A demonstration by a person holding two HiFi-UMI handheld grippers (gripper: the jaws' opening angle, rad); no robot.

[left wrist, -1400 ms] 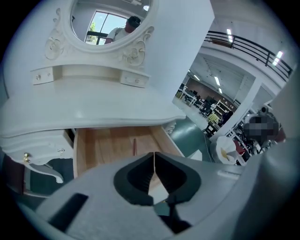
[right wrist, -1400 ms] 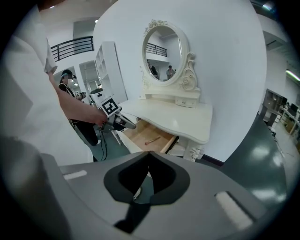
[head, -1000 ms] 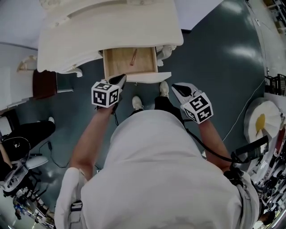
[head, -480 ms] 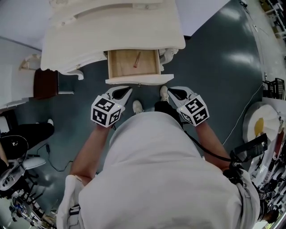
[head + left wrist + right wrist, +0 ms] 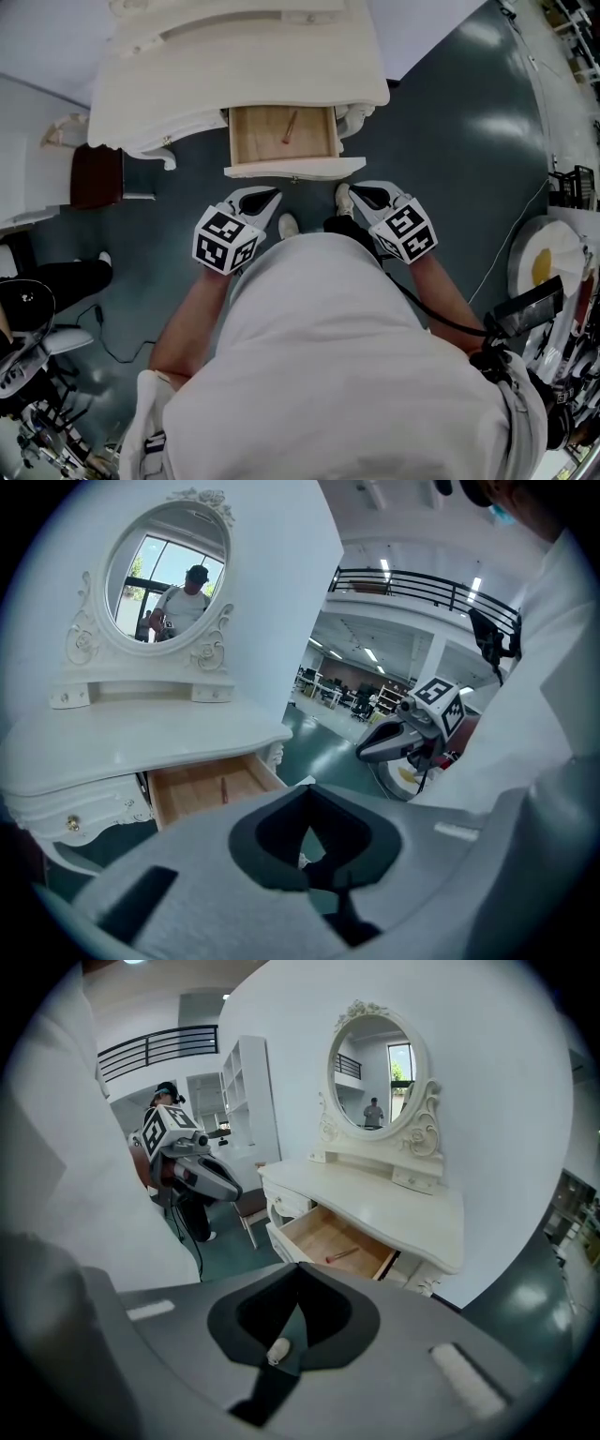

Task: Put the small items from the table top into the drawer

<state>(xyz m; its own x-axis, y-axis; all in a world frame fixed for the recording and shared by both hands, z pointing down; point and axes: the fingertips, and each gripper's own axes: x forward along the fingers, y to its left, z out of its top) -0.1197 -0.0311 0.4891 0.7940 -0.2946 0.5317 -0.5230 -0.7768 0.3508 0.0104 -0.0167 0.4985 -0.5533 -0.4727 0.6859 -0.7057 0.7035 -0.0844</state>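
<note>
Drawer [image 5: 262, 141]: drawn out forward beneath dressing table [image 5: 234, 75] top. Thin stick [image 5: 289, 127] inside, near middle. Mirror [image 5: 167, 574] on table's rear.

A glossy dark green floor [image 5: 450, 112] lies under a white carved dressing table [image 5: 234, 75] that stands against a plain white wall [image 5: 506, 1101]. An oval mirror [image 5: 375, 1063] in a scrolled frame stands on top. A dark brown chair [image 5: 94, 176] sits just beside the table. A black railing [image 5: 412, 578] edges an upper gallery under ceiling strip lights [image 5: 382, 566]. White shelving [image 5: 246, 1091] stands near.
</note>
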